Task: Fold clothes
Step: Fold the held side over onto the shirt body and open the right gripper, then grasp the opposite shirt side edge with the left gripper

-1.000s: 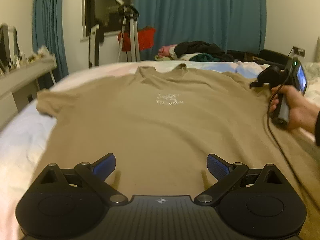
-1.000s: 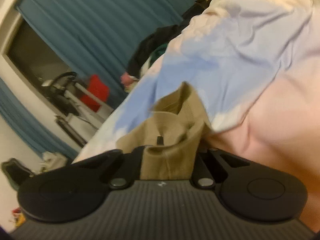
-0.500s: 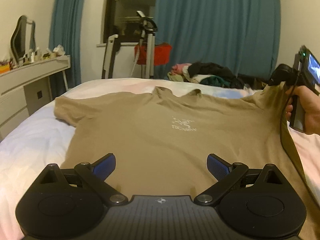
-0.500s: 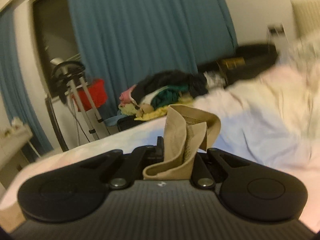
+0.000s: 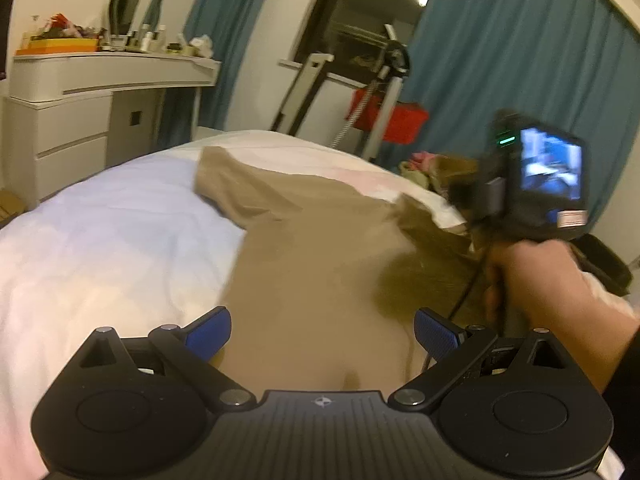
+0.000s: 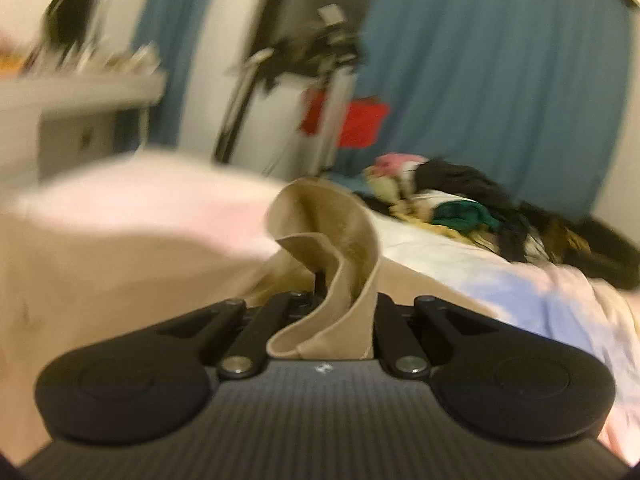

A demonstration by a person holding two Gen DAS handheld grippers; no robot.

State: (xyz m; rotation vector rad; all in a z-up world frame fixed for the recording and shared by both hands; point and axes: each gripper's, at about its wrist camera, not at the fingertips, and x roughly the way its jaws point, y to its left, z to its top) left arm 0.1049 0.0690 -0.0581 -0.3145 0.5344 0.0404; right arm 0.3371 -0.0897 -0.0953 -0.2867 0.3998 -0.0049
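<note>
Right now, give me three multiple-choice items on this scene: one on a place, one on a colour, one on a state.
1. Where does the T-shirt lie?
A. on the bed
B. on the dresser
C. on the floor

2. What colour are the curtains?
A. red
B. white
C. teal blue

3. How does the right gripper stand?
A. open, empty
B. shut on the T-shirt
C. shut on nothing

Key: 1 A, the tan cloth spreads over the bed. 2 C, teal drapes flank the window. 3 B, tan fabric is bunched between its closed jaws, while the left gripper is open.
</note>
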